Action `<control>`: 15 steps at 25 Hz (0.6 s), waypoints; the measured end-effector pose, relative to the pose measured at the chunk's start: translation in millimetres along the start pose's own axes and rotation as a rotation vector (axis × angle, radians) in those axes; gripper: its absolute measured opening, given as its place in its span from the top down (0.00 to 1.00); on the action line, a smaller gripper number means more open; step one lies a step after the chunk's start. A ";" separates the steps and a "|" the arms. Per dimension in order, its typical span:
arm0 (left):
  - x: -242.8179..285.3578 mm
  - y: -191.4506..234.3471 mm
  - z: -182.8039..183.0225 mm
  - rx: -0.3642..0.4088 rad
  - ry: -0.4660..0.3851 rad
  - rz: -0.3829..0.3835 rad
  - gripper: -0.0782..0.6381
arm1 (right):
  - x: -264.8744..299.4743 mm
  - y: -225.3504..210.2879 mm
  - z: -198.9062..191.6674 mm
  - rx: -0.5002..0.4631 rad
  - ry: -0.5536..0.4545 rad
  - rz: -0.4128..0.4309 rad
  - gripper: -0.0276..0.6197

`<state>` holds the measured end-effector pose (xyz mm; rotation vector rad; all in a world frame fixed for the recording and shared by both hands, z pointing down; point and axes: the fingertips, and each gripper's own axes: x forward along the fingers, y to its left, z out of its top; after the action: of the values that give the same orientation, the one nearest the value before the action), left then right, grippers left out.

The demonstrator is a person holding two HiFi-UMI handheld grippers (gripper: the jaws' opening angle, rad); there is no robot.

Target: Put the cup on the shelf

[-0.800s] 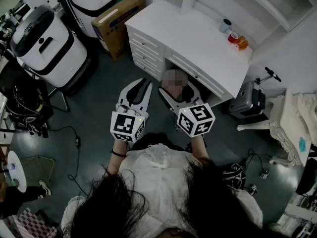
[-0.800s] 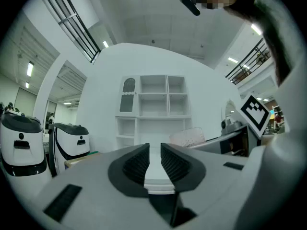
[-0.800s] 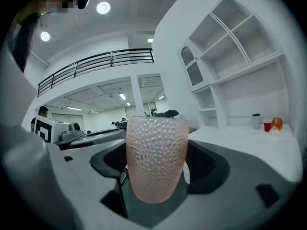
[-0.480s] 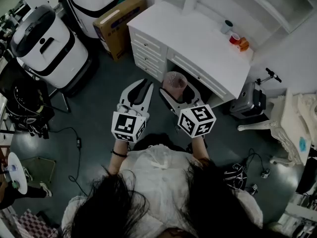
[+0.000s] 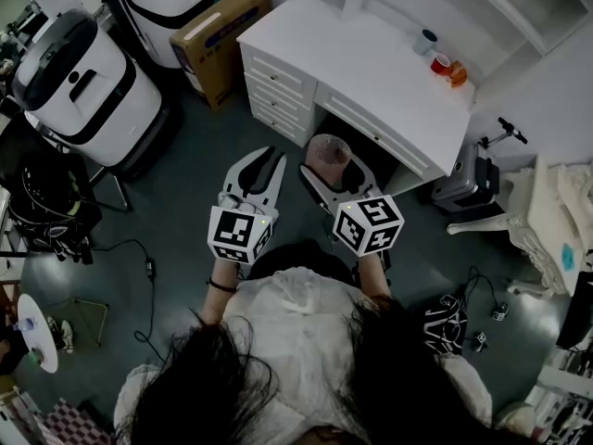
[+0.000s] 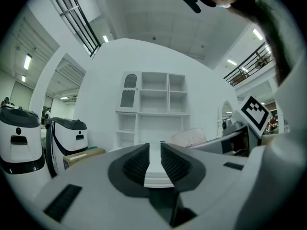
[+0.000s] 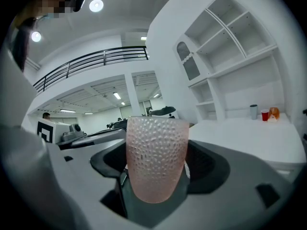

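Note:
A pink dimpled cup [image 5: 326, 149] [image 7: 156, 152] stands upright between the jaws of my right gripper [image 5: 328, 163] [image 7: 156, 163], which is shut on its sides. My left gripper [image 5: 267, 156] [image 6: 155, 150] is held level beside it, jaws drawn almost together with nothing between them. Both are in the air above the dark floor, just short of the white desk [image 5: 361, 72] [image 7: 249, 133]. The white shelf unit [image 5: 519, 7] [image 7: 225, 56] [image 6: 153, 95] rises behind the desk, and its compartments look bare.
A grey cup [image 5: 425, 42], a red cup [image 5: 439, 63] and an orange thing [image 5: 454, 75] stand at the desk's back right. A cardboard box [image 5: 218, 26] and white machines [image 5: 83, 82] lie left. A scooter and case [image 5: 463, 179] and a white chair [image 5: 547, 221] lie right.
The view has shifted very slightly. Both grippers and the cup keep their places in front of the desk.

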<state>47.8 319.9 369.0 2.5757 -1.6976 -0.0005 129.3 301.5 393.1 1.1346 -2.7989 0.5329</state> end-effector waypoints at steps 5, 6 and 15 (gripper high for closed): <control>9.5 2.7 -2.5 -0.013 0.003 -0.018 0.77 | 7.4 -8.3 -1.3 0.009 0.011 -0.011 0.43; 13.3 3.3 -3.8 -0.012 0.007 -0.022 0.77 | 10.5 -11.8 -1.0 0.014 0.011 -0.013 0.43; 65.4 36.7 -12.7 -0.014 0.024 -0.005 0.77 | 62.1 -52.1 7.6 0.033 0.020 0.000 0.43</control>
<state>40.2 246.1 385.4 2.5591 -1.6772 0.0189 120.7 223.1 413.3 1.1286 -2.7831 0.5890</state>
